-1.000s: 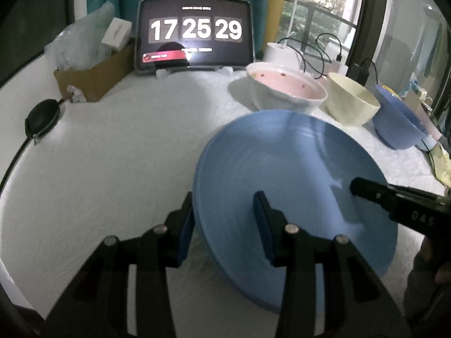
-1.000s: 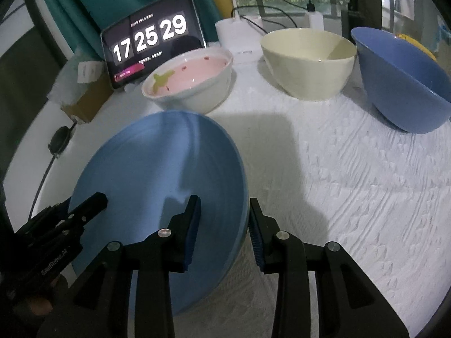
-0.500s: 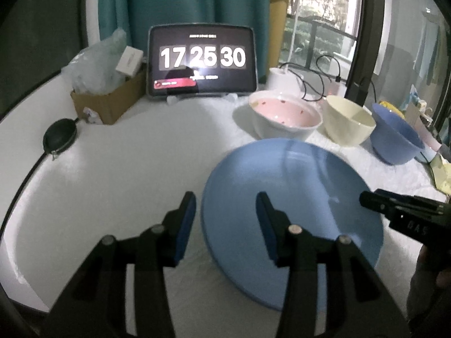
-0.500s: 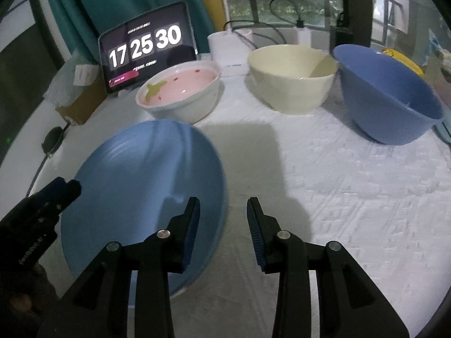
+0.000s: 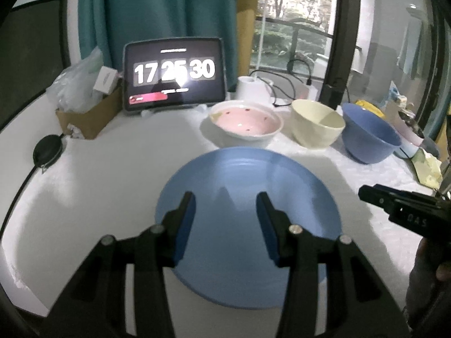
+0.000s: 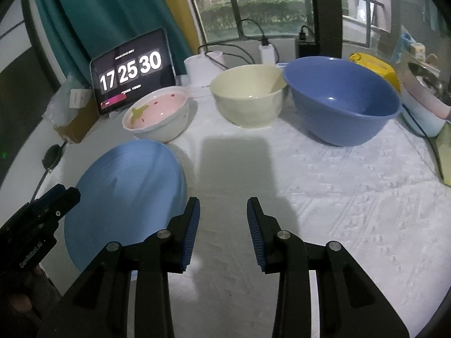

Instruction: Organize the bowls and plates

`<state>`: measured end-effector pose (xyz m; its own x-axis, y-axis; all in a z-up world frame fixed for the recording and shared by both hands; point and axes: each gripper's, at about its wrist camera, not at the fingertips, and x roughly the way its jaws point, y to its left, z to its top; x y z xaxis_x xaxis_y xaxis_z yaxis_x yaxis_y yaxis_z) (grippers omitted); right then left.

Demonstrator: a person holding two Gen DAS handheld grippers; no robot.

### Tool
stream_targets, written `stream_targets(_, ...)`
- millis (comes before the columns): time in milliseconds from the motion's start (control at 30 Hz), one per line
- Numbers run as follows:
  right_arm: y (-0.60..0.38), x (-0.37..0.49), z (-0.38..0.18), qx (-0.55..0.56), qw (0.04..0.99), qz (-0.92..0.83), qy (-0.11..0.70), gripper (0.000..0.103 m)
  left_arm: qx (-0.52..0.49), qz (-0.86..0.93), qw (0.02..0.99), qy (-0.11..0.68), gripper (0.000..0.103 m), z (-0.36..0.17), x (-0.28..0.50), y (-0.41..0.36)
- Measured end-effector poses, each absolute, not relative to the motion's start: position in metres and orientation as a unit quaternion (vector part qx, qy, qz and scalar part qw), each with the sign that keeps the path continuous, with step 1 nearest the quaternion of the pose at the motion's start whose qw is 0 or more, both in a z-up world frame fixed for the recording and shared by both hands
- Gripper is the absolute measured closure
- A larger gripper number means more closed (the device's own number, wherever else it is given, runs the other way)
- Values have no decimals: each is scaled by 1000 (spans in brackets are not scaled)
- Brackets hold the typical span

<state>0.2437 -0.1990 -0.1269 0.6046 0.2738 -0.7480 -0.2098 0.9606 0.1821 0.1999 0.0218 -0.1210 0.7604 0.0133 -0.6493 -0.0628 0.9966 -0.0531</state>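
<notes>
The blue plate [image 5: 248, 219] lies flat on the white tablecloth [image 6: 324, 197], and the left gripper [image 5: 225, 214] hangs above it with its jaws spread apart, holding nothing. In the right wrist view the right gripper [image 6: 222, 219] is likewise spread and empty over bare cloth, with the plate at its 9 o'clock. Behind the plate stand three bowls in a row, the pink bowl [image 6: 156, 115] at 11 o'clock, the cream bowl [image 6: 249, 97] at 12 and the blue bowl [image 6: 342, 104] at 1, with the clock tablet [image 6: 131, 70] behind the pink bowl.
</notes>
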Motion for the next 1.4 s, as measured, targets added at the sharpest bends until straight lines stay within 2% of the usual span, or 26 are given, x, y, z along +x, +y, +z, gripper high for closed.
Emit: stream_targets(1400,-334,238,-111,71,917,89,382,66,6,-60,940,337,56,-88,227,-119)
